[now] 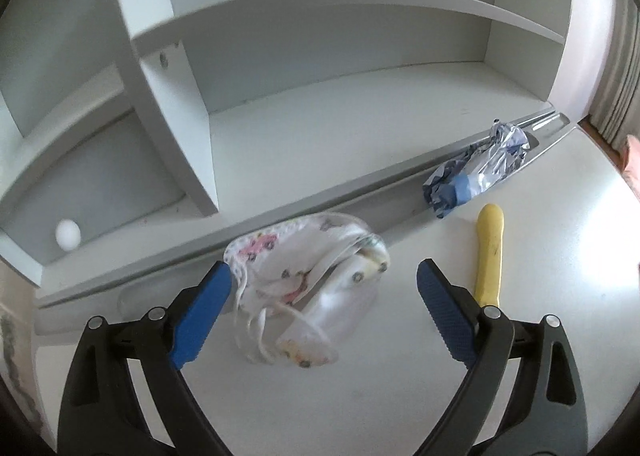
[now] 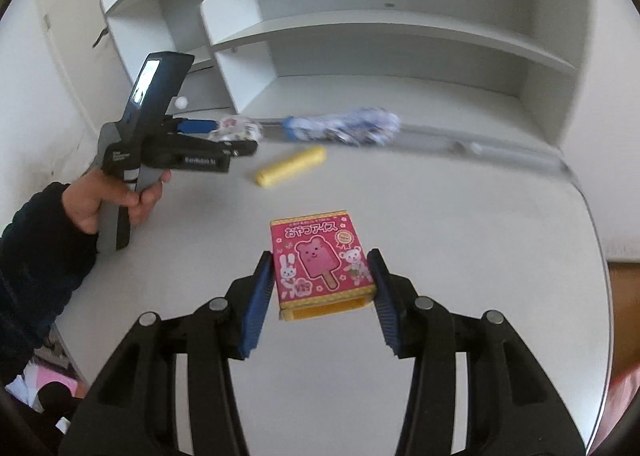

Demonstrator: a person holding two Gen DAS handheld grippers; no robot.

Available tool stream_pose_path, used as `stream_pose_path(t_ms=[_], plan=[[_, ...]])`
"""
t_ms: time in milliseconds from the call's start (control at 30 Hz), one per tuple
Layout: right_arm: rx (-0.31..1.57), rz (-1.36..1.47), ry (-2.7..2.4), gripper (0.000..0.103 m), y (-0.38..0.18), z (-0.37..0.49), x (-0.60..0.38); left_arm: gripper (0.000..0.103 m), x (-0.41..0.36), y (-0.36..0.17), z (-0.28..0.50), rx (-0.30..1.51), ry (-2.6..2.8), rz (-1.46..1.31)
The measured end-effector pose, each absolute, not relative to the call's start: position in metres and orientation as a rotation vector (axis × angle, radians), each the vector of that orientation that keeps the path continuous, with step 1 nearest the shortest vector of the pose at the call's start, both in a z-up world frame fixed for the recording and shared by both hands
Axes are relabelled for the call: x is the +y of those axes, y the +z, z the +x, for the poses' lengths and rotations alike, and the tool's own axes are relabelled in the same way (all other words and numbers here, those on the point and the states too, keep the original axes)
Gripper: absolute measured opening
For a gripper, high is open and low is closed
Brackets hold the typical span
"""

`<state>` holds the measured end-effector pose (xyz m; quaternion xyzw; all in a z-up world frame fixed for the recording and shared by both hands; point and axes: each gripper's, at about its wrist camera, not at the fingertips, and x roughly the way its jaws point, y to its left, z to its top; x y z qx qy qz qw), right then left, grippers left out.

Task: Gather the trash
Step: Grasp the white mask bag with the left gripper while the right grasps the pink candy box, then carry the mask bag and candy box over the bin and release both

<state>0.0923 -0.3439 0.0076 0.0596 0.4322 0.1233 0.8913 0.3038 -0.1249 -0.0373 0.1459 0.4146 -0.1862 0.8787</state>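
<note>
- We see a white desk point(image 2: 460, 240) with a white shelf unit point(image 1: 304, 27) standing along its back edge.
- Our left gripper point(image 1: 324, 280) has its blue fingers point(image 1: 200, 316) spread wide apart, holding nothing. A crumpled white wrapper point(image 1: 308, 280) printed with small pictures lies on the desk between them; it reaches up to the left finger's tip, though we cannot tell whether it touches, and stays clear of the right finger.
- Our right gripper point(image 2: 322, 268) has its fingers about half closed, one on either side of a pink ice-lolly box point(image 2: 320, 260). The fingers sit right at the box's side edges; we cannot tell whether the pads press on it. The box's open end faces us.
- A hand point(image 2: 116, 195) in a dark sleeve holds the left gripper's handle, seen from the right wrist.
- A crushed blue and silver foil wrapper point(image 1: 476, 171) lies in the groove at the back of the desk, well beyond the left fingers.
- A yellow stick-shaped piece point(image 1: 490, 252) lies just outside the left gripper's right finger.
- A small white ball point(image 1: 68, 235) rests in the lower left compartment of the shelf.
</note>
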Motion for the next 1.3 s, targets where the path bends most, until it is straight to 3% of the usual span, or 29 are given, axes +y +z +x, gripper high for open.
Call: stream_pose_path(t_ms=[33,100,133,167,233,267,567,833,1067,1300], plan=[[0.898,0.145,0.243,0.047,0.005,0.084,-0.349,0.078,-0.129,-0.037,0.302,0.860,-0.387,0.310],[0.898,0.180,0.206,0.047,0.001,0.059,-0.363,0.042,-0.135,-0.040,0.302,0.883,-0.386,0.318],[0.895,0.195,0.188,0.047,0.001,0.047,-0.368,0.041,-0.137,-0.042,0.301,0.897,-0.376,0.316],[0.892,0.228,0.162,0.046,-0.001,0.029,-0.379,0.033,-0.136,-0.042,0.297,0.893,-0.359,0.322],[0.884,0.266,0.114,0.046,-0.003,0.004,-0.397,0.027,-0.141,-0.039,0.284,0.887,-0.337,0.338],[0.878,0.274,0.088,0.046,-0.001,-0.008,-0.405,0.018,-0.142,-0.036,0.277,0.885,-0.333,0.332],[0.827,0.392,-0.339,0.046,-0.011,-0.162,-0.506,0.017,-0.200,0.018,0.147,0.791,-0.488,0.351],[0.872,0.544,-0.702,0.046,-0.060,-0.275,-0.589,0.017,-0.372,0.020,-0.019,0.729,-0.990,0.424],[0.911,0.684,-0.862,0.046,-0.113,-0.334,-0.645,0.017,-0.495,-0.044,-0.153,0.816,-1.340,0.494],[1.034,0.816,-0.890,0.046,-0.178,-0.360,-0.677,0.017,-0.562,-0.140,-0.203,0.987,-1.429,0.598]])
